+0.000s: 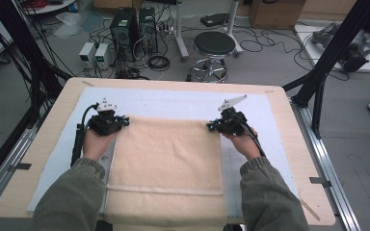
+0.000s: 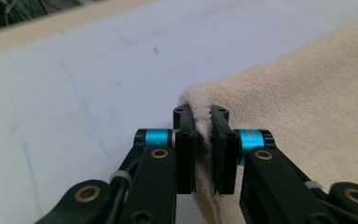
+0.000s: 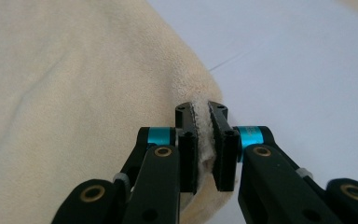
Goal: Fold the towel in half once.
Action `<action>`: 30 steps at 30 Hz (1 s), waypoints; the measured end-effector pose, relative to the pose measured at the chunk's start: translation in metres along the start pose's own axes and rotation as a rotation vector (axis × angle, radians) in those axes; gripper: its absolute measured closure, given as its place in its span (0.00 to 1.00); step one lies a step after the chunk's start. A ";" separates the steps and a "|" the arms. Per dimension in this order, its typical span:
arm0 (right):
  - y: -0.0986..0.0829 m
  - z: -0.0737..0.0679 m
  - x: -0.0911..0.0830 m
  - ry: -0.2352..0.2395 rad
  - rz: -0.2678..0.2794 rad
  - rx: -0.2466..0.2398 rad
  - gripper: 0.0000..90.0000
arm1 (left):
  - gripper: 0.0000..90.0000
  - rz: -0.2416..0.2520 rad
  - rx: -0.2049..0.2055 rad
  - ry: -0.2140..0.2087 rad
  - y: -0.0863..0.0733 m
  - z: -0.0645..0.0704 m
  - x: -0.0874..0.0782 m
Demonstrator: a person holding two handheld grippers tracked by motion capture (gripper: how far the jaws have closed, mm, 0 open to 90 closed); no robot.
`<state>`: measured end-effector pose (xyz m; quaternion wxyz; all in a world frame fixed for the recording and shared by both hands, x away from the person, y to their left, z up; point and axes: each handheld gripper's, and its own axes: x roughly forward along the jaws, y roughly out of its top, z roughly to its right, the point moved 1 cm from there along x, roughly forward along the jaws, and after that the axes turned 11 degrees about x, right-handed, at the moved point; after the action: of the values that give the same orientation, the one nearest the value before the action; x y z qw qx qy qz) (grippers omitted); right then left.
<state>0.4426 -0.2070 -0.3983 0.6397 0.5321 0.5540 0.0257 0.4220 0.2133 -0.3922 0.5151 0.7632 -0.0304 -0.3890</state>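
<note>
A cream towel (image 1: 166, 168) lies flat on the white mat (image 1: 173, 103), its near end hanging over the table's front edge. My left gripper (image 1: 125, 121) is shut on the towel's far left corner (image 2: 196, 100); the fabric is pinched between the black jaws in the left gripper view (image 2: 203, 116). My right gripper (image 1: 210, 126) is shut on the far right corner (image 3: 193, 84), with a fold of towel squeezed between the jaws in the right gripper view (image 3: 201, 112). Both corners sit low, near the mat.
The mat covers most of a wooden table (image 1: 298, 144). Bare mat stretches beyond the towel's far edge. Behind the table stand a black stool (image 1: 214, 45), computer towers (image 1: 125, 26) and cables on the floor. Black frame posts (image 1: 332, 53) rise at the right.
</note>
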 end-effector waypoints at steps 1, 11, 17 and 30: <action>0.007 0.003 -0.002 -0.013 0.009 -0.002 0.93 | 0.91 0.005 0.010 0.010 0.009 -0.004 0.000; 0.028 0.018 -0.009 -0.043 0.023 0.063 0.58 | 0.68 -0.012 0.023 -0.013 0.022 -0.010 0.004; 0.011 0.001 -0.020 -0.024 0.030 0.060 0.46 | 0.61 0.004 0.037 -0.075 0.004 0.006 -0.008; -0.033 -0.042 -0.049 -0.034 0.053 -0.034 0.33 | 0.44 0.070 0.085 -0.158 -0.028 0.042 -0.053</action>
<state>0.3746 -0.2243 -0.3810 0.6571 0.5359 0.5284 0.0432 0.3487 0.2180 -0.3923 0.4916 0.7497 -0.1138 -0.4281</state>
